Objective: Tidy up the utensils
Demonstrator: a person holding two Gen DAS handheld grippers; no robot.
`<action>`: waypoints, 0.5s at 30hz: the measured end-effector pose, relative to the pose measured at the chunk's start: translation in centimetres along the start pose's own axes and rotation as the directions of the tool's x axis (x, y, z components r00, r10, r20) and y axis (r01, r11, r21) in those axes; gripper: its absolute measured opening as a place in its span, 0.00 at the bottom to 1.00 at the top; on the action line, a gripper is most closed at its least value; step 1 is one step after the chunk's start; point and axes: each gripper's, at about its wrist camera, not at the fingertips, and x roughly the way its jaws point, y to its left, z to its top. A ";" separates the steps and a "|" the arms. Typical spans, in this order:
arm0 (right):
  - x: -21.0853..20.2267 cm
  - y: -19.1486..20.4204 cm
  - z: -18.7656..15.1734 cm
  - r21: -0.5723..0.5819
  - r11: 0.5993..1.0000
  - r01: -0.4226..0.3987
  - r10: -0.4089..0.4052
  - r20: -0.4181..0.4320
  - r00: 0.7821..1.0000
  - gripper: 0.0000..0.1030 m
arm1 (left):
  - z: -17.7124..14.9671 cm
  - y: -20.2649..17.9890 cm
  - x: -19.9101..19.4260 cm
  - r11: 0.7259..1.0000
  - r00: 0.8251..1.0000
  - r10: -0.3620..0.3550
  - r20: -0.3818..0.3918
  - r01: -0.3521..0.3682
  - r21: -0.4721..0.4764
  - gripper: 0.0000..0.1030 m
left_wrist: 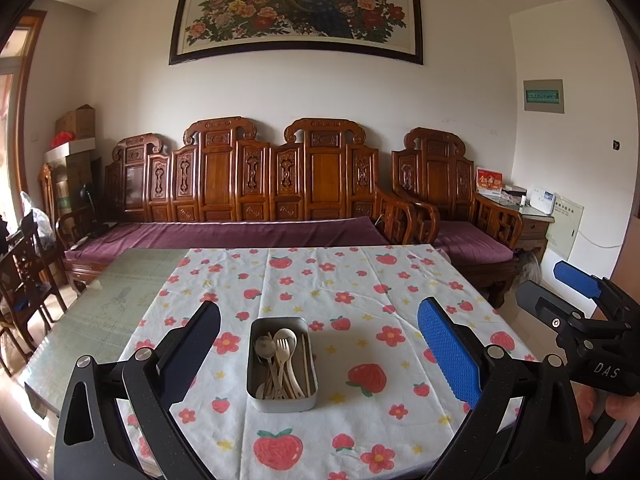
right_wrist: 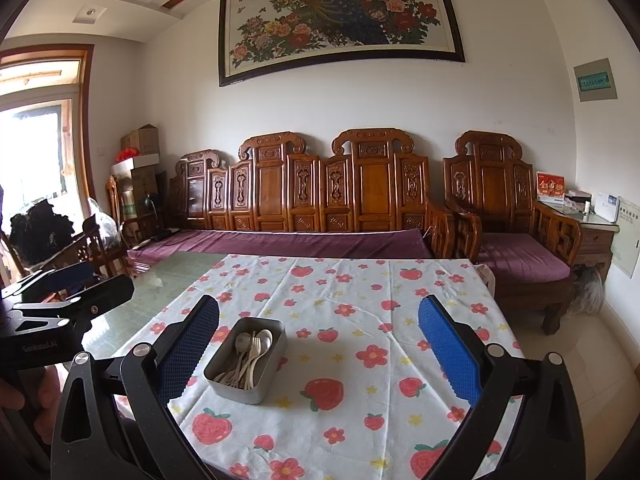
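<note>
From the left wrist, we saw our left claw (left_wrist: 319, 354) spread wide and empty, hovering above the tabletop (left_wrist: 100, 312) with the metal tin (left_wrist: 282, 364) framed between its fingers, probably lined up for a reach. The tin sat on the strawberry cloth (left_wrist: 400, 280), holding the spoons and fork (left_wrist: 280, 354) heaped loosely together. From the right wrist, our right claw (right_wrist: 319, 354) was likewise spread and empty, right of the tin (right_wrist: 246, 360), which lay just beside its left finger (right_wrist: 188, 344).
</note>
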 end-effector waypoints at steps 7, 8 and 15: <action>0.2 0.4 -0.1 0.000 1.000 0.005 -0.005 0.000 1.000 0.98 | 0.3 -0.3 -0.3 1.000 1.000 -0.001 0.003 0.001 0.003 0.93; 0.2 0.4 -0.1 -0.001 1.000 0.005 -0.005 0.000 1.000 0.98 | 0.3 -0.4 -0.3 1.000 1.000 -0.001 0.003 0.001 0.003 0.93; 0.2 0.3 -0.1 -0.001 1.000 0.005 -0.005 0.000 1.000 0.98 | 0.5 -0.4 -0.5 1.000 1.000 -0.004 0.006 0.004 0.003 0.93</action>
